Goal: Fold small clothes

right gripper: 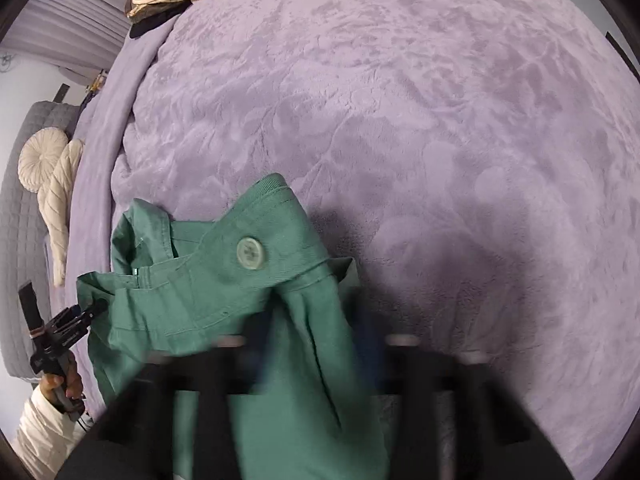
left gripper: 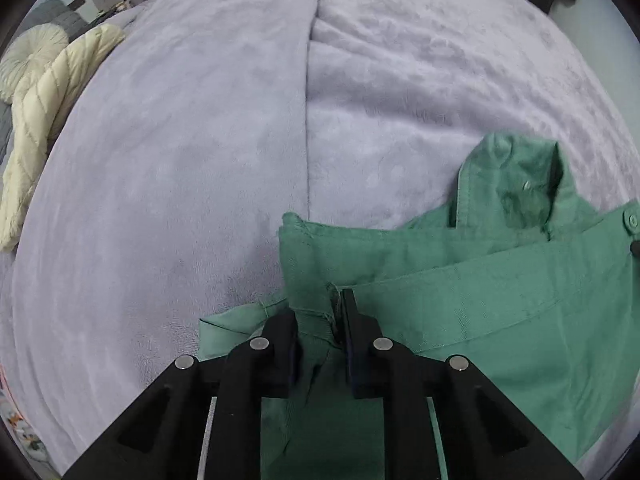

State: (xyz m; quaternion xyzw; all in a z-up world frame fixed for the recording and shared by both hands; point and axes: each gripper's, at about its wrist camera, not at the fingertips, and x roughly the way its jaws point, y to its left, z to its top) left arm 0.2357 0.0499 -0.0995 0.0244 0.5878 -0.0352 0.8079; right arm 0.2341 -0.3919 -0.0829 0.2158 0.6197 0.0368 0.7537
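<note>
Two tongs share one green shirt, which is held partly lifted over the lilac blanket of a bed. The left tongs are pressed together on a bunched seam of the cloth, which shows clamped between their pads. From that pinch the shirt runs away to the right and slightly forward, its long axis lying across the left view, with the collar at the far right end. That end is nearer the right hand. In the right view the right tongs are smeared by motion and draped in green cloth; whether they are pinching it or merely under it I cannot tell. The buttoned band with its pale button sits just ahead of them, and the left tongs appear at the far left edge, gripping the opposite end. As I judge it, the coming fold turns on this stretch between the two holds, so the span should be kept taut along that axis. No brand, label or readable writing shows on the shirt; a small pale tag near the collar is too small to read.
</note>
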